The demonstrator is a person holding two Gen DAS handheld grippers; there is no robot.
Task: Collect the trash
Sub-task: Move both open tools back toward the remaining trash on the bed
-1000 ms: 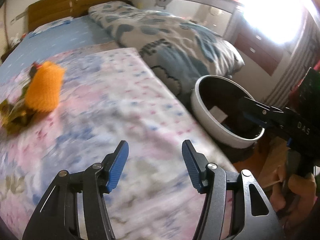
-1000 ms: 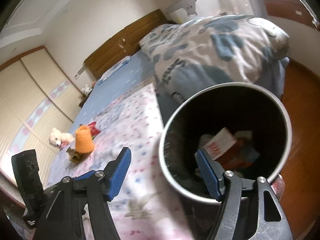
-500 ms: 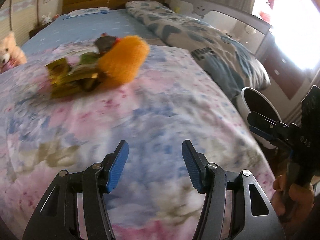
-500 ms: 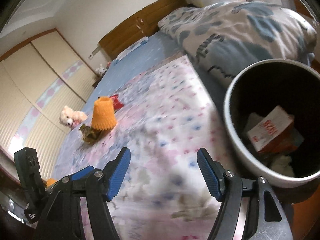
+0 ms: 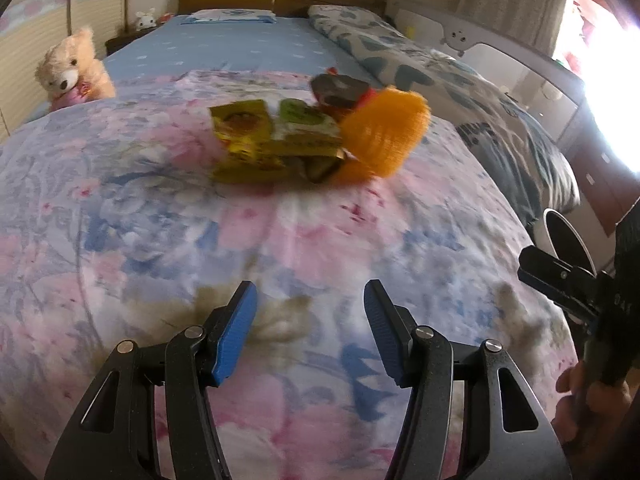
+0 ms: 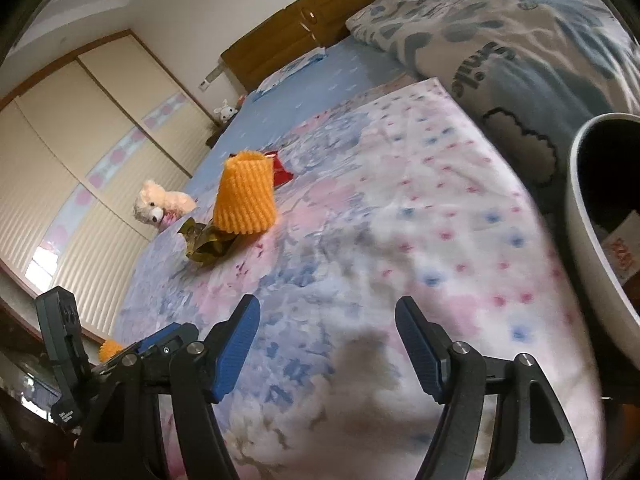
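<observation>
Trash is seen from the left wrist view as a small heap on the floral quilt (image 5: 168,240) of the bed: yellow-green snack wrappers (image 5: 276,140), a dark wrapper (image 5: 338,88) behind them, and an orange foam net sleeve (image 5: 382,132) touching their right side. The heap lies straight ahead of the left claw (image 5: 310,320) and slightly to its right, well apart from it, with bare quilt between. The left claw is released, nothing being held between its blue pads. At the right edge the right claw (image 5: 560,280) is glimpsed, with the rim of the white bin (image 5: 560,226) behind it. From the right wrist view the same heap is found ahead and to the left of the right claw (image 6: 328,332), farther off than it appears from the left: the orange sleeve (image 6: 244,196) stands upright on its wider end, a crumpled green wrapper (image 6: 208,244) lies at its foot, and a red wrapper (image 6: 280,168) sits just behind. The right claw is likewise released and empty, and the bin (image 6: 592,240) is close at its right. The left hand is judged the nearer for the next pick, a forward reach being called for; the wrappers' long axis appears to run across that claw's line of approach.
</observation>
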